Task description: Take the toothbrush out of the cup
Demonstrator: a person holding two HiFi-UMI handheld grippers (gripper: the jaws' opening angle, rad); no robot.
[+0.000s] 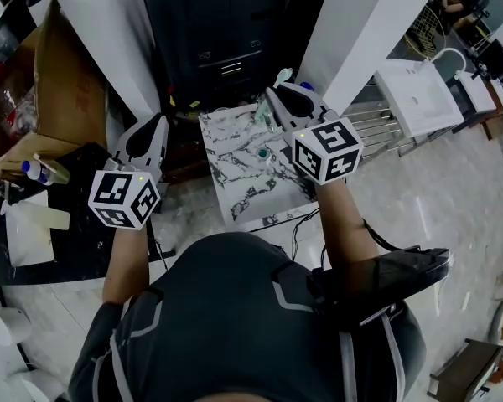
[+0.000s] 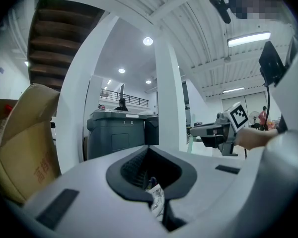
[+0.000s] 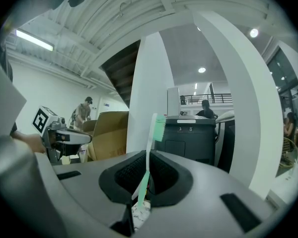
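Right gripper [image 3: 141, 195] jaws pinch toothbrush [image 3: 150, 143] low on handle, left gripper [image 2: 156, 197] shut, apparently empty; brush could pivot loose.

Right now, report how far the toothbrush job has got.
Done: the toothbrush stands upright, clamped in the right gripper, with no cup around it. In hand: it is held over the marble table. The left gripper is shut and empty. Left: perhaps only setting it down; I cannot make out the cup.
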